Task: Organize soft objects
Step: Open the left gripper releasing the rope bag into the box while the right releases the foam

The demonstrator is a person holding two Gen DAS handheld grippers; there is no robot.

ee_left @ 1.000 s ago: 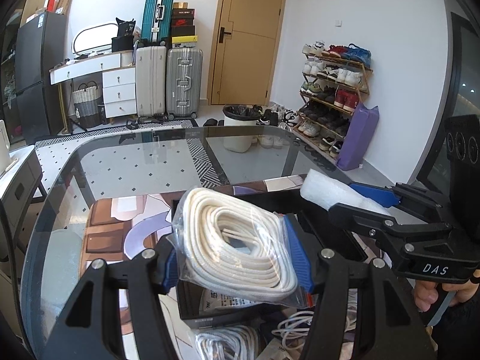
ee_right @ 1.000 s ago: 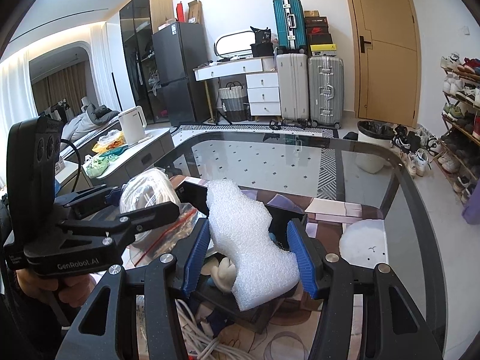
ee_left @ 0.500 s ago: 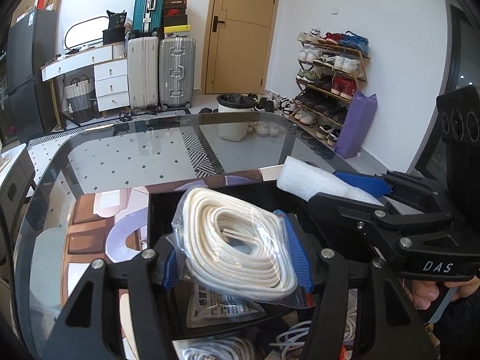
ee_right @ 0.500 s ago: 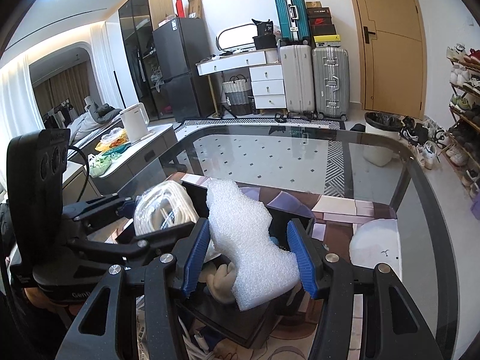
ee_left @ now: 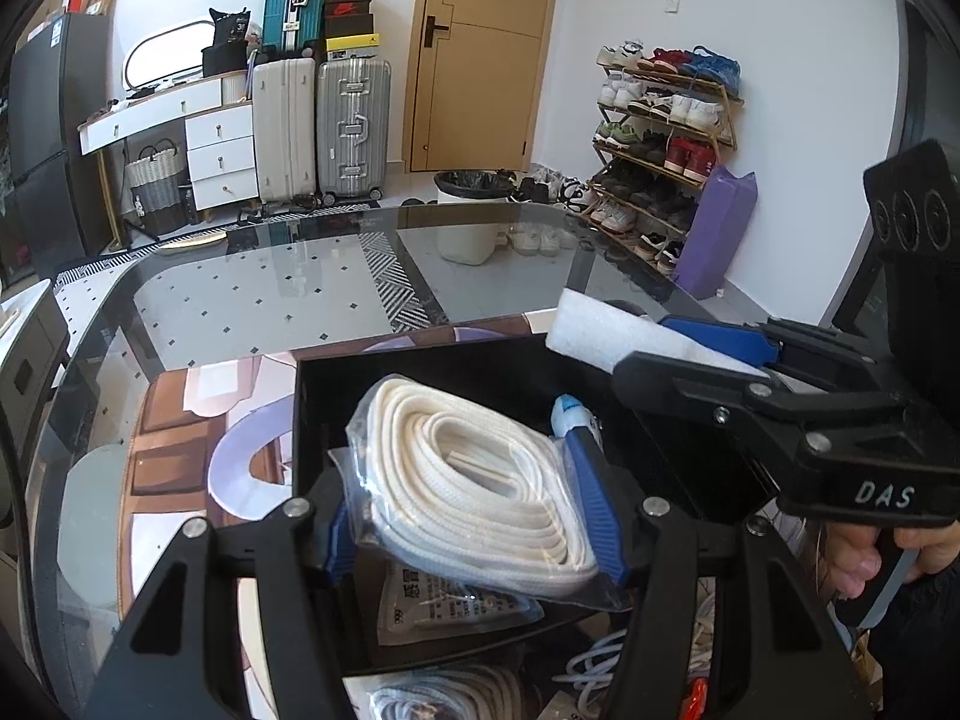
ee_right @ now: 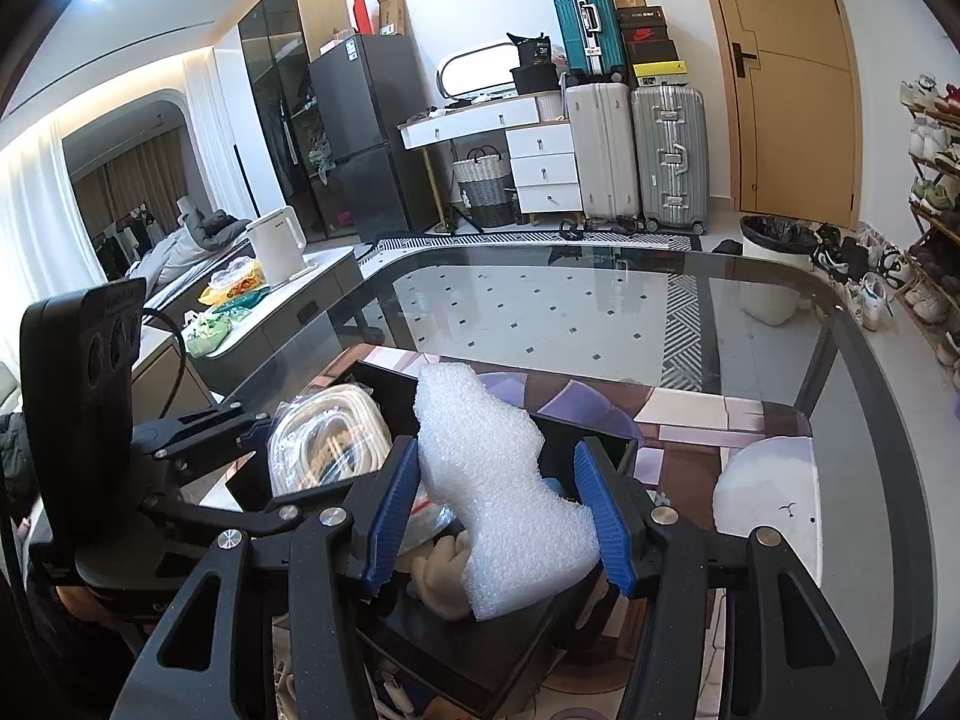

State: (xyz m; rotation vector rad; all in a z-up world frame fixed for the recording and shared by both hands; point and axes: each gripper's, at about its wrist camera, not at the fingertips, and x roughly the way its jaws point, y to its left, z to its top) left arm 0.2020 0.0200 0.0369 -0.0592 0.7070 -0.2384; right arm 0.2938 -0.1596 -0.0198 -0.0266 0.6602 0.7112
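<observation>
Glass-topped table (ee_left: 252,300) carries an open black box (ee_left: 420,360); left tongs (ee_left: 474,516) clamp a bagged white rope coil (ee_left: 474,480) just above it, right tongs (ee_right: 498,510) pinch white bubble foam (ee_right: 498,480) alongside, also over the box.

Both cams ride on the handheld grippers, tilted down and right up close over the black box (ee_left: 420,372) on the glass table (ee_left: 252,300). Left view sits on the box's left side, right view on its right (ee_right: 600,438). Each faces the door (ee_right: 786,84) and suitcases behind the box, and catches the other gripper.
</observation>
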